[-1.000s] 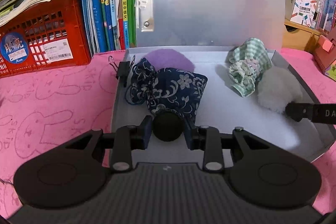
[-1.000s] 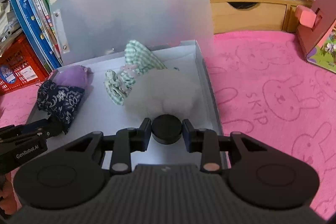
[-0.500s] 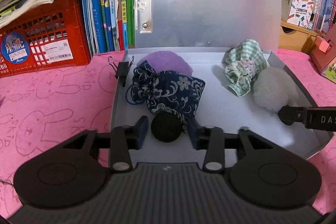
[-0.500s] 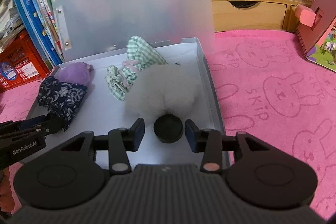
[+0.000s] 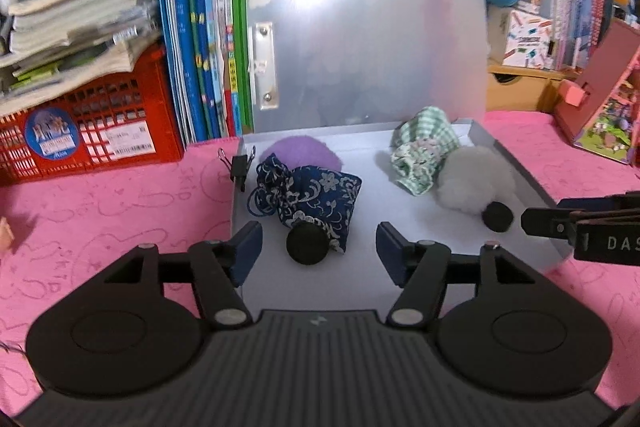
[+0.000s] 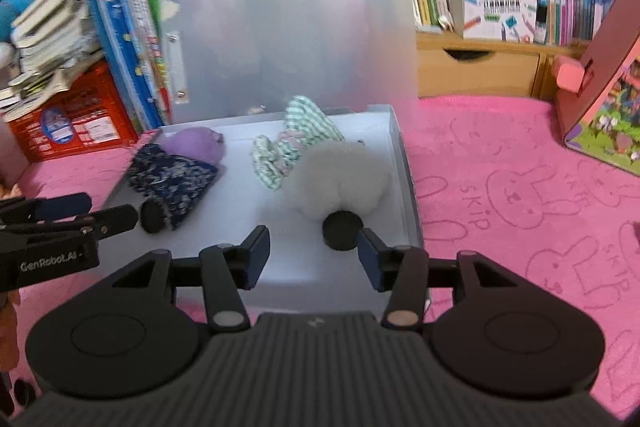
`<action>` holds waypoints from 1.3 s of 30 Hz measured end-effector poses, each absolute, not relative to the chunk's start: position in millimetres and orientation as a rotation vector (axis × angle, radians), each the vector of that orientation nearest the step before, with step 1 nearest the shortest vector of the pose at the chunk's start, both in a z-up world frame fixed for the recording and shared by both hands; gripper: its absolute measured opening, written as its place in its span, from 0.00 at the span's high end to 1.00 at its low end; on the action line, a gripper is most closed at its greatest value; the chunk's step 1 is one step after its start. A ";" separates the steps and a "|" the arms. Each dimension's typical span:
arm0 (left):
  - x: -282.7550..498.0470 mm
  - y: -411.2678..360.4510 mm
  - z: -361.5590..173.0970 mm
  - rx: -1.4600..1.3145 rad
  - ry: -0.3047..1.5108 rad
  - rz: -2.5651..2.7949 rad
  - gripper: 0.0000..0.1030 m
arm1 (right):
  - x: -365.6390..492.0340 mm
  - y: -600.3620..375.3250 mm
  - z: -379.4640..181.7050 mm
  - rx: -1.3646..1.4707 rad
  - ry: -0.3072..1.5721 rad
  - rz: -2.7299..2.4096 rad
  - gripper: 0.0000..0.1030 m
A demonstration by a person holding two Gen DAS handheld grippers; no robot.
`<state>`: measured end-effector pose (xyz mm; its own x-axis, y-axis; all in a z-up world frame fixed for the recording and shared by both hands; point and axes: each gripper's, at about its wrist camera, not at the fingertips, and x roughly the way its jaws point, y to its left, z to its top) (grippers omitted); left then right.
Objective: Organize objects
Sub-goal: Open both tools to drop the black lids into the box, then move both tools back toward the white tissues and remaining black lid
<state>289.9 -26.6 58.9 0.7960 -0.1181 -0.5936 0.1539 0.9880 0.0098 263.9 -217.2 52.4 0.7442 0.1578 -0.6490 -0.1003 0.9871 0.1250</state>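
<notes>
A shallow grey plastic box (image 5: pixel 516 167) with its frosted translucent lid (image 5: pixel 372 47) standing upright at the far side lies on a pink cloth printed with rabbit outlines (image 5: pixel 100 211). In the box, on the left, a dark blue drawstring pouch with white flowers (image 5: pixel 316 195) lies in front of a purple fuzzy pouch (image 5: pixel 300 151); on the right, a green and white checked cloth pouch (image 5: pixel 424 147) lies touching a white fluffy pouch (image 5: pixel 472 179). A small black round disc (image 5: pixel 307 246) rests against the near edge of the blue pouch, and a second black disc (image 6: pixel 342 230) rests against the near edge of the white fluffy one. The left gripper (image 5: pixel 319 251) has just been opening its jaws; they stand apart on both sides of the first disc without pressing it. The right gripper (image 6: pixel 313 253) has also just been opening, released, and its disc lies just beyond the right finger. A black binder clip (image 5: pixel 239 165) is clamped on the left wall of the box. A red plastic crate (image 5: pixel 92 123) and upright books (image 5: pixel 200 27) stand far left.
</notes>
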 end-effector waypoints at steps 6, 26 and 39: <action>259.6 -23.1 68.1 0.073 0.617 -0.163 0.32 | 229.9 -209.5 63.7 0.063 0.675 0.196 0.34; 134.7 -14.1 67.5 0.065 0.544 -0.277 0.28 | 130.7 -197.5 65.2 0.031 0.567 0.214 0.29; 69.4 -6.5 49.5 0.067 0.500 -0.262 0.24 | 80.0 -190.2 42.0 0.013 0.535 0.235 0.25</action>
